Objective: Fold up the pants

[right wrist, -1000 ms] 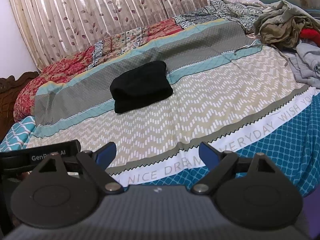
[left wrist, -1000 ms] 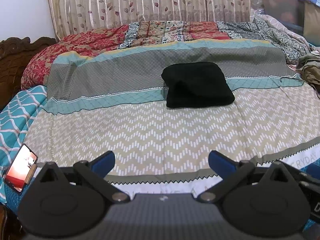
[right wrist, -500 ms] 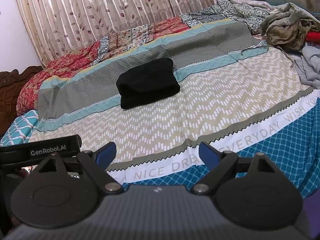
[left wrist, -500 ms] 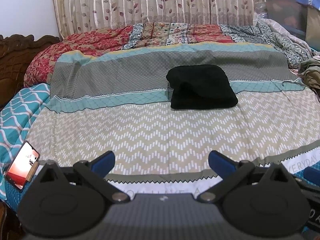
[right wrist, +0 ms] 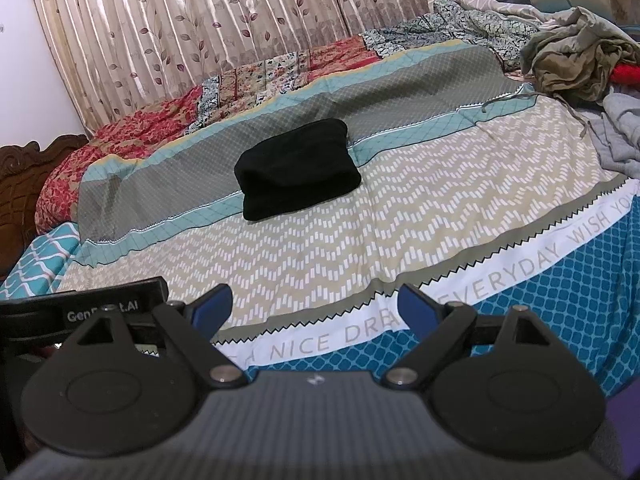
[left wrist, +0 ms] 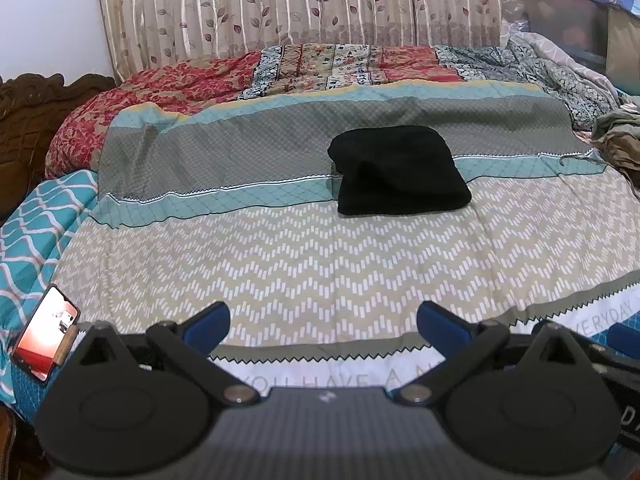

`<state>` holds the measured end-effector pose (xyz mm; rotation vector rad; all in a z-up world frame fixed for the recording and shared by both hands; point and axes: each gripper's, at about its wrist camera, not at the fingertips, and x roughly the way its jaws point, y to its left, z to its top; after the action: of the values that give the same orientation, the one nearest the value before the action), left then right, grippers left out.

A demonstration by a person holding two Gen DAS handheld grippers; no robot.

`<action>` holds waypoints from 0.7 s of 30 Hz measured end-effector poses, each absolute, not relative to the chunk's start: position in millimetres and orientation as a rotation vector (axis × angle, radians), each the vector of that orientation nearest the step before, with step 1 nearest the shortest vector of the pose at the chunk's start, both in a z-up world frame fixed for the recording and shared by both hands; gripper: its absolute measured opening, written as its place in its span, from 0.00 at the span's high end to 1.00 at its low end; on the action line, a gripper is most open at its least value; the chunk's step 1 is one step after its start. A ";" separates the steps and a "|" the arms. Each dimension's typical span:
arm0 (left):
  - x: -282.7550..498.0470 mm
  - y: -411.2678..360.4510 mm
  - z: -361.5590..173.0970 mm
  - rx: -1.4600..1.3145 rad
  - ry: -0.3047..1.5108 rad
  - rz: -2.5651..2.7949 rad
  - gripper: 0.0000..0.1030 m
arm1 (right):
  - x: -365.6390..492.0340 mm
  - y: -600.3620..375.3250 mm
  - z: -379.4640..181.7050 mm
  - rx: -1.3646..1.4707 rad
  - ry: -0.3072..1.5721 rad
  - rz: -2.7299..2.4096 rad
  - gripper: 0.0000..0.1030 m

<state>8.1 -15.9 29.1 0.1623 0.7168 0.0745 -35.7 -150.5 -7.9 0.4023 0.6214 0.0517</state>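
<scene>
Both grippers — left (left wrist: 322,322), right (right wrist: 314,306) — jaws wide, empty, slightly nearer the bed than before | pants (left wrist: 398,170) folded, mid-bed, unmoved | bedspread (left wrist: 320,264) bare between — clothes pile (right wrist: 576,60) at right edge.

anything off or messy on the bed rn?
Black pants sit folded and compact mid-bed, nothing askew there. Only mess: a crumpled olive garment pile with grey clothes at the bed's right edge. Both grippers, left and right, open and empty.
</scene>
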 end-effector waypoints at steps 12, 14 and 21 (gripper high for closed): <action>8.0 -17.4 26.4 0.168 0.732 0.075 0.00 | -37.1 -152.0 -9.3 0.417 0.628 0.048 0.11; 8.2 -17.1 25.3 0.173 0.733 0.078 0.00 | -37.5 -151.9 -9.7 0.419 0.628 0.047 0.11; 10.4 -16.0 21.7 0.182 0.746 0.090 0.00 | -36.7 -150.7 -11.3 0.424 0.639 0.049 0.11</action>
<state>10.4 -16.0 21.7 0.1822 0.7458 0.0896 -36.7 -150.7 -11.3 0.4242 0.6390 0.0485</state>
